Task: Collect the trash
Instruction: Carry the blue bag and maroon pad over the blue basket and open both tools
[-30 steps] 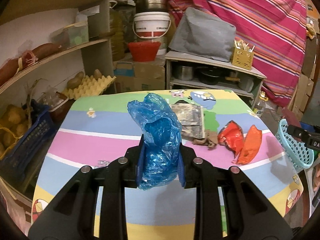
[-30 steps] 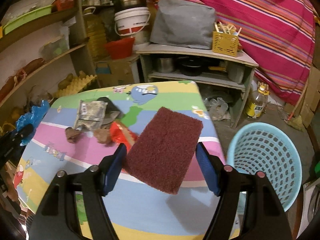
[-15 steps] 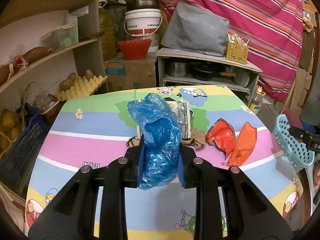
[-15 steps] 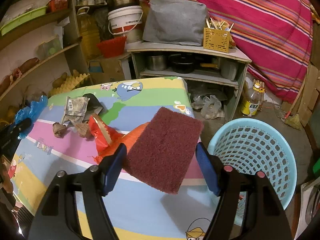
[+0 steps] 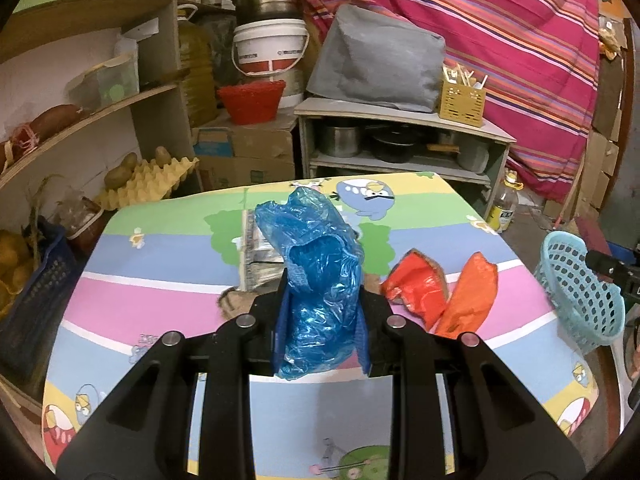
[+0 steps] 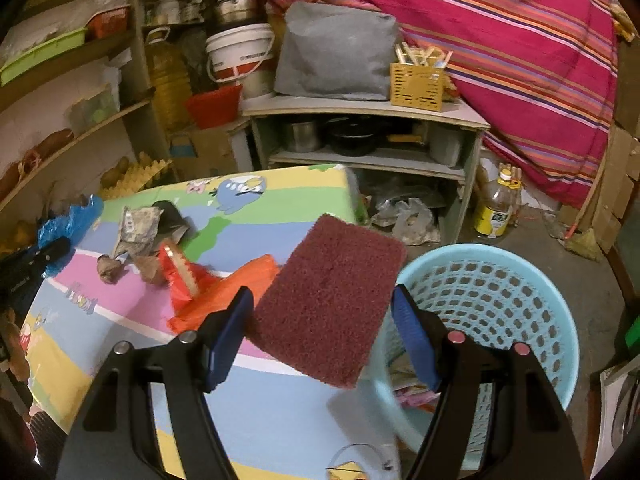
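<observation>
My left gripper [image 5: 320, 332] is shut on a crumpled blue plastic bag [image 5: 316, 276] held above the colourful table [image 5: 160, 264]. My right gripper [image 6: 322, 340] is shut on a dark red scouring pad [image 6: 330, 296], held over the table's right edge beside the light blue trash basket [image 6: 516, 312]. The basket also shows at the right of the left wrist view [image 5: 580, 292]. On the table lie an orange bag [image 5: 468, 292], a red wrapper [image 5: 416, 284], a crumpled paper packet [image 6: 138, 228] and brown scraps [image 6: 108, 268].
Shelves with potatoes and egg trays [image 5: 148, 180] stand to the left. A low shelf unit with pots [image 6: 360, 136] stands behind the table. A yellow bottle [image 6: 494, 208] stands on the floor. Some trash lies in the basket bottom [image 6: 408, 384].
My right gripper has carried the scouring pad rightward, from above the table to its edge beside the basket. My left gripper has drifted right with the blue bag.
</observation>
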Demonstrator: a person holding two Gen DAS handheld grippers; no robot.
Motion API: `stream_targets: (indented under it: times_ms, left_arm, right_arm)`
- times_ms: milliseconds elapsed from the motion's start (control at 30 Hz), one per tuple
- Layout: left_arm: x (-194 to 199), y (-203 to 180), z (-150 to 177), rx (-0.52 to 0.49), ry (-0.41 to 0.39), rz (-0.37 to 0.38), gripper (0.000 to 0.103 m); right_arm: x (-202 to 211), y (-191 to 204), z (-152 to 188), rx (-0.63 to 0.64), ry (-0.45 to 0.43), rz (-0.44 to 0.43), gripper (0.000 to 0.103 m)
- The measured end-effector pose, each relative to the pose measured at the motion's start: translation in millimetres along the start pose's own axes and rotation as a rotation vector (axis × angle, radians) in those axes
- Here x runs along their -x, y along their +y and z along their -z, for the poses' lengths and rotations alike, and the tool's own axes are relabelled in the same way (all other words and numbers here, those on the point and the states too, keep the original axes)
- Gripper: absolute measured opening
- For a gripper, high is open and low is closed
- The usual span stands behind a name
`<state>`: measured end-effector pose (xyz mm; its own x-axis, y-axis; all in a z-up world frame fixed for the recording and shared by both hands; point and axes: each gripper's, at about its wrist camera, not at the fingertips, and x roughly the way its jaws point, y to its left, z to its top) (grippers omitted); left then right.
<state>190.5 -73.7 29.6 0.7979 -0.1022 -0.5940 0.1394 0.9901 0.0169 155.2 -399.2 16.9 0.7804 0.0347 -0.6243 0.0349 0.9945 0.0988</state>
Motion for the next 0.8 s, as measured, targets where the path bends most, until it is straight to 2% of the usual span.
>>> stream_targets:
  times_ms: [300, 567, 800]
  left_arm:
    - [-5.9, -54.3, -11.8, -0.044, -0.019, 0.049, 0.026]
    - [-16.4, -108.0, -21.8, -0.081, -0.036, 0.142, 0.026]
    - [-31.2, -173.9, -19.9, -0.139, -0.032, 0.236, 0.026]
  right_arm:
    - [8.1, -57.7, 4.0, -0.049, 0.001, 0.063, 0.07]
    - [22.2, -96.7, 8.6, -0.048, -0.003, 0.14, 0.07]
    - [29.9, -138.0, 13.9, -0.081, 0.004, 0.182, 0.07]
